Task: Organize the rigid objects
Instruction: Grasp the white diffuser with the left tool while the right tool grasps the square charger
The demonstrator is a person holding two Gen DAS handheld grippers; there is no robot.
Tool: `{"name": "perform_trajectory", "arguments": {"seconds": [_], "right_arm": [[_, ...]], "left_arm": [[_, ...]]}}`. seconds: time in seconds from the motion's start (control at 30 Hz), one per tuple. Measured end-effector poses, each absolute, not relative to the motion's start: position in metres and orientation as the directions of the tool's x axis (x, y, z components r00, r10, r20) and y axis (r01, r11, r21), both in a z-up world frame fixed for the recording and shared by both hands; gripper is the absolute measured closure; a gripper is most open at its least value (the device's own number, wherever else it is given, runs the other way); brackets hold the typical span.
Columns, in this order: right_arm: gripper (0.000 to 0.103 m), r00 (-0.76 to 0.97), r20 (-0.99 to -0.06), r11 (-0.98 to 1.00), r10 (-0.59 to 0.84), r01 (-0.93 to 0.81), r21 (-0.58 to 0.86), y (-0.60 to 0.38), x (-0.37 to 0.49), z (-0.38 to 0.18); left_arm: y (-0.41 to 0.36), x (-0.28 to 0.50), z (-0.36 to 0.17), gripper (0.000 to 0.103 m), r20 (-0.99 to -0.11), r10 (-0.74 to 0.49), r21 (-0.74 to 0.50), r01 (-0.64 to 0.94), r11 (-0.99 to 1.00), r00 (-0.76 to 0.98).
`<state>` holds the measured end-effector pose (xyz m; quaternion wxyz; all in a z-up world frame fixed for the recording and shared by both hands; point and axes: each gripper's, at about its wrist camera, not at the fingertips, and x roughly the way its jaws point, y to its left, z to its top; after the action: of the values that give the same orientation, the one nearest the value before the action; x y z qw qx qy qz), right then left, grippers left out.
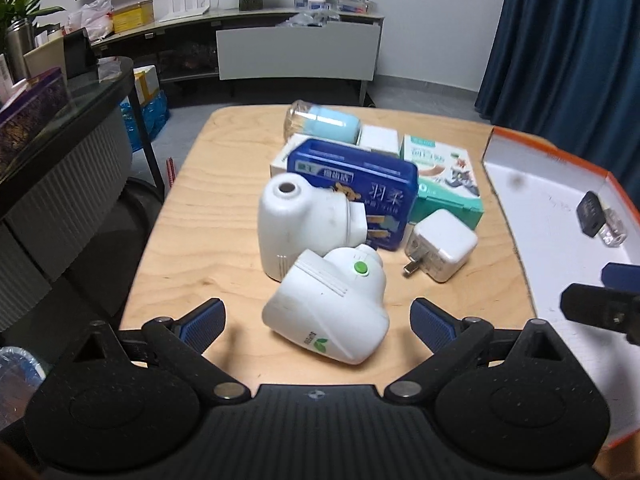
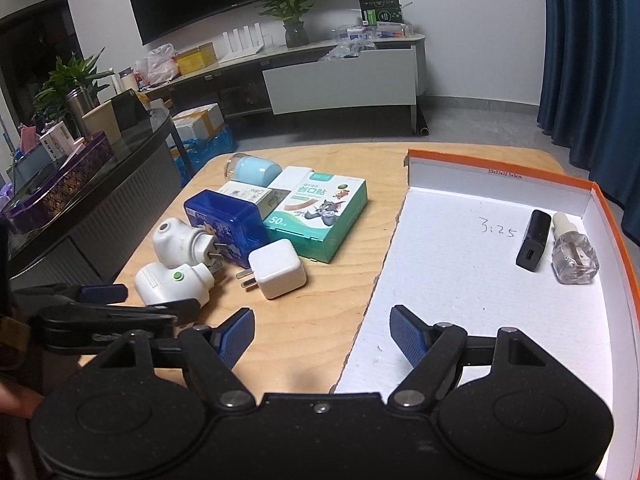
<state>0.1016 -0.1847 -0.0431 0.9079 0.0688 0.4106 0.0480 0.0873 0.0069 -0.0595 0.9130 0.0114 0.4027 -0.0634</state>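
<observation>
I have the left gripper (image 1: 318,322) spread wide and holding nothing, its blue pads either side of a white plug-in device with a green button (image 1: 326,308) that lies tipped on its side near the front edge of the tabletop (image 1: 192,216); neither pad touches it. A second white plug-in device (image 1: 298,226) sits just behind it, touching or nearly so, and leans against a blue plastic case (image 1: 360,188). Just right of these lies a white charger cube (image 1: 442,244), prongs toward the front. Behind it is a green plaster box (image 1: 440,178), with small white boxes and a pale blue jar (image 1: 326,124) on its side toward the far edge. My right gripper (image 2: 322,336) is likewise wide open and empty, hovering over the near left edge of the orange-rimmed box lid (image 2: 614,220) that fills the right side of the tabletop. In the lid's far right corner a black adapter (image 2: 534,240) and a clear glass bottle (image 2: 574,256) lie side by side. The rest of the lid floor is bare white, and a strip of bare wood runs between the clutter and the lid.
</observation>
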Motion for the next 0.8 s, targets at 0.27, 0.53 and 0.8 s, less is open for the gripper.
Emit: {"name": "perform_trajectory", "arguments": {"seconds": [0.27, 0.53, 0.8], "right_arm": [[0.015, 0.634, -0.748, 0.98, 0.197, -0.094, 0.178, -0.179, 0.123, -0.05], [0.015, 0.56, -0.785, 0.959, 0.265, -0.242, 0.151, -0.155, 0.166, -0.066], [0.014, 0.508, -0.821, 0.949, 0.262, -0.289, 0.124, -0.135, 0.205, -0.087]], "left_arm": [[0.01, 0.092, -0.067, 0.036, -0.72, -0.14, -0.051, 0.15, 0.987, 0.679], [0.022, 0.076, -0.055, 0.036, -0.704, -0.189, -0.112, 0.156, 0.981, 0.685], [0.032, 0.072, -0.044, 0.036, -0.688, -0.178, -0.126, 0.125, 0.984, 0.704]]}}
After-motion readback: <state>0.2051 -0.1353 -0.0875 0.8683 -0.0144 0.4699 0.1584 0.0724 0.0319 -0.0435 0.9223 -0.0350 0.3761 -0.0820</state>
